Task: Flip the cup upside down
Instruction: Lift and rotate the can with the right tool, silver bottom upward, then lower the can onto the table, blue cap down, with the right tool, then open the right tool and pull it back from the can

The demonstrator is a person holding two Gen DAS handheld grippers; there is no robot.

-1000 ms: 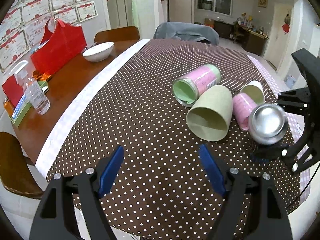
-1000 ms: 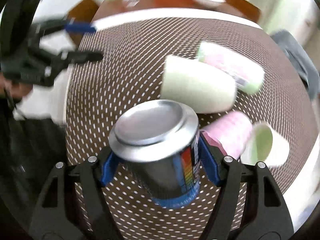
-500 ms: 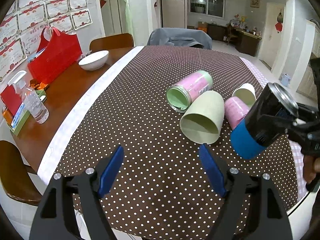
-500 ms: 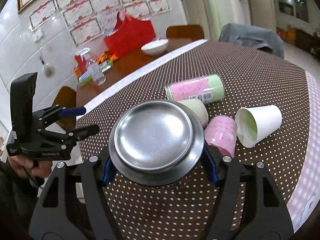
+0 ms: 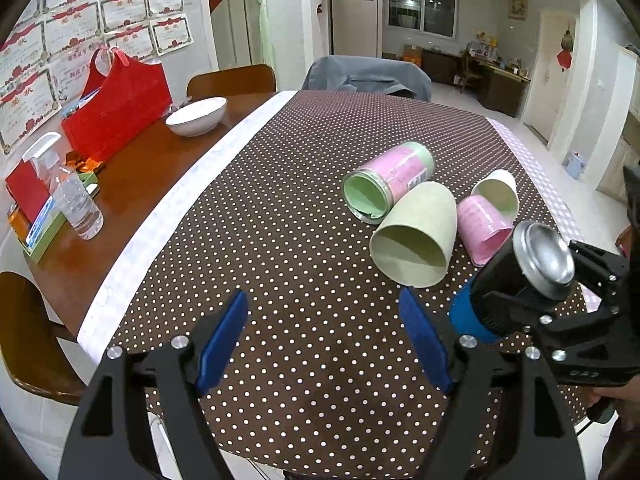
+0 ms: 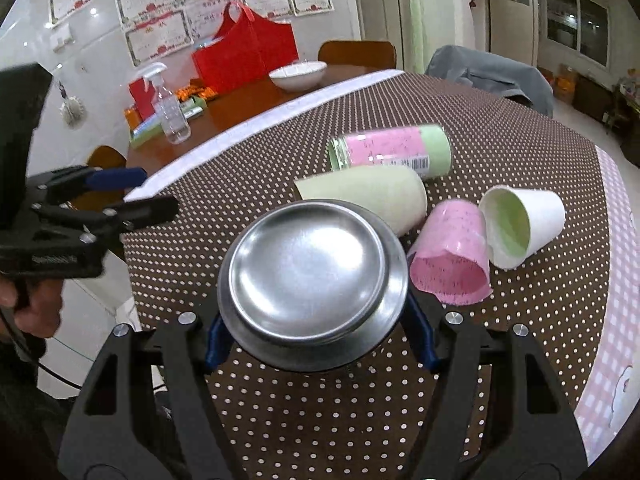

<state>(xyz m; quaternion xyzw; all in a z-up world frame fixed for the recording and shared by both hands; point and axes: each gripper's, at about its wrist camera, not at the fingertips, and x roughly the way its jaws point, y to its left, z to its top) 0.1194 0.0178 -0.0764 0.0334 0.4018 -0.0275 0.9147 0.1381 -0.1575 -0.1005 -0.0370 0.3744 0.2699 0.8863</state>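
Observation:
My right gripper (image 6: pixel 316 336) is shut on a metal cup (image 6: pixel 312 280) with a black and blue body. The cup is held above the table, tilted, its silver base toward the right wrist camera. In the left wrist view the same cup (image 5: pixel 516 280) hangs at the right, low over the dotted cloth, in the right gripper (image 5: pixel 560 300). My left gripper (image 5: pixel 324 336) is open and empty over the near edge of the table. It also shows at the left of the right wrist view (image 6: pixel 124 192).
Lying on the brown dotted tablecloth (image 5: pixel 280 200): a pale green cup (image 5: pixel 416 236), a pink-and-green tumbler (image 5: pixel 388 180), a pink cup (image 5: pixel 480 228) and a white cup (image 5: pixel 496 196). On bare wood to the left stand a white bowl (image 5: pixel 196 116), red bag (image 5: pixel 120 100) and spray bottle (image 5: pixel 72 196).
The right gripper has turned the metal cup from base-up to tilted sideways and lowered it toward the cloth. The left gripper has stayed open and almost still.

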